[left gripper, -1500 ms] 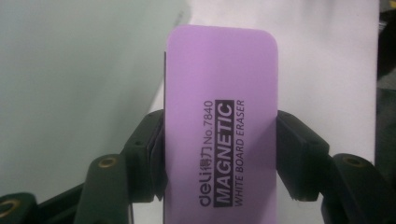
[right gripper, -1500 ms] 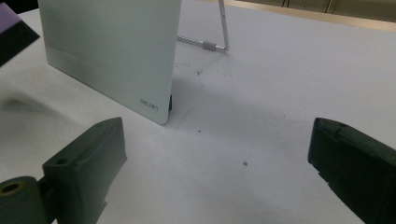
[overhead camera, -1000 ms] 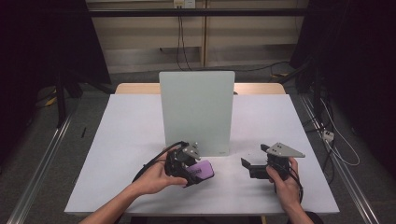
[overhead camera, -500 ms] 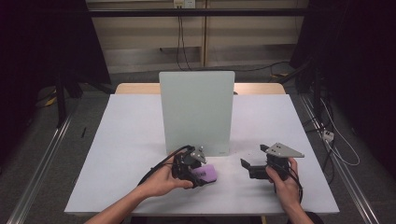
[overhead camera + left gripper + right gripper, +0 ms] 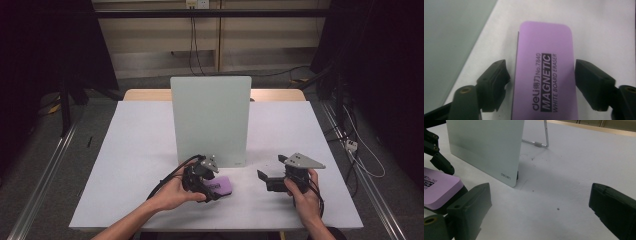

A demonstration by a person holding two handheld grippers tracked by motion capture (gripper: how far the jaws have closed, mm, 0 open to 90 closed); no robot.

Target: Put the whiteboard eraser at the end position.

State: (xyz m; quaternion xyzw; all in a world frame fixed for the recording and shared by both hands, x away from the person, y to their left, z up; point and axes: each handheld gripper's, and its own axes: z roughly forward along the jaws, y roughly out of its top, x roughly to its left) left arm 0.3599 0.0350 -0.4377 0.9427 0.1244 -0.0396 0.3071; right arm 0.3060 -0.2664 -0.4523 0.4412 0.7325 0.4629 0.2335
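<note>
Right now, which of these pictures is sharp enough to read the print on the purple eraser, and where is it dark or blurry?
Left gripper view: the eraser is evenly lit and its black print reads clearly, though the jaws at the bottom edge look soft. High view: the table is bright, its surroundings nearly black, the print too small. Right gripper view: the near jaws blur, and the whiteboard casts a soft shadow.

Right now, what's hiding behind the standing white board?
Behind the white board, the right gripper view shows a metal wire stand propping it on the table. From above, the board covers whatever else sits directly behind it.
</note>
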